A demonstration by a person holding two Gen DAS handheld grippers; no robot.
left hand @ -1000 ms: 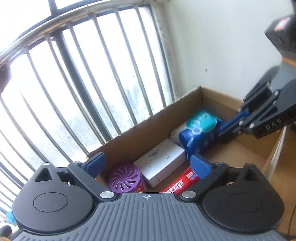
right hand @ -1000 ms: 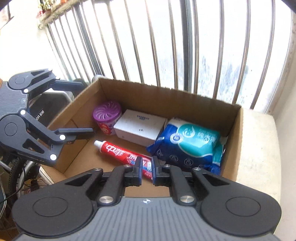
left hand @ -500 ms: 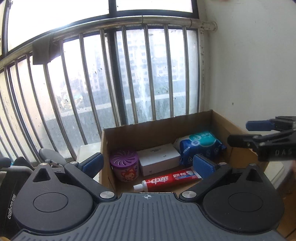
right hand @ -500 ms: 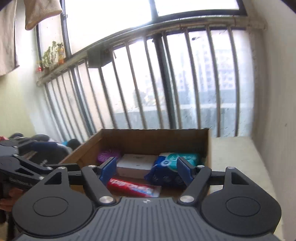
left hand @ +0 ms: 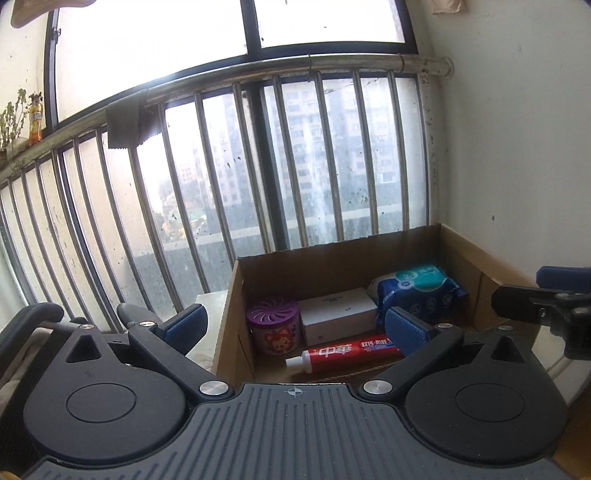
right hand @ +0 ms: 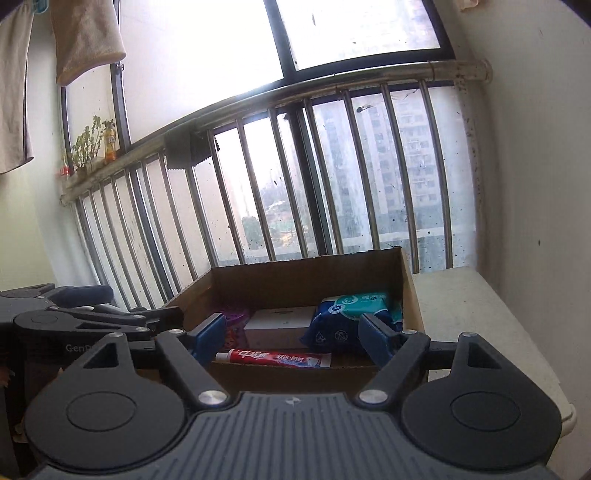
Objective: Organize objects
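A: Starting nearest the cameras, both grippers are seen drawn back from the cardboard box (left hand: 491, 258), where a second ago they were held low over its contents. The right gripper (right hand: 293, 334) is shown with its blue pads set wide apart; its jaws have just been opening, and nothing is held between them. A second ago they were nearly shut just above the toothpaste.

B: And the left gripper (left hand: 295, 325)?

A: Its fingers are spread equally wide and nothing is gripped. The toothpaste and the box are only framed between the pads, not touched.

B: Where are the task's things found?

A: All are inside the box. The red toothpaste tube (right hand: 273, 358) is laid flat along the near wall. Behind it, from left to right, the purple air freshener (left hand: 272, 325), the white carton (left hand: 338, 315) and the blue wipes pack (left hand: 417, 291) are lined up against the far wall, close together. The wipes pack is tilted against the right side.

B: What is meant by that for the task?

A: It is judged that the last item has been released and the packing is finished or nearly so; nothing else to be sorted is visible outside the box. Beyond the box only the railing (right hand: 332, 88) and the window (left hand: 325, 22) are seen.
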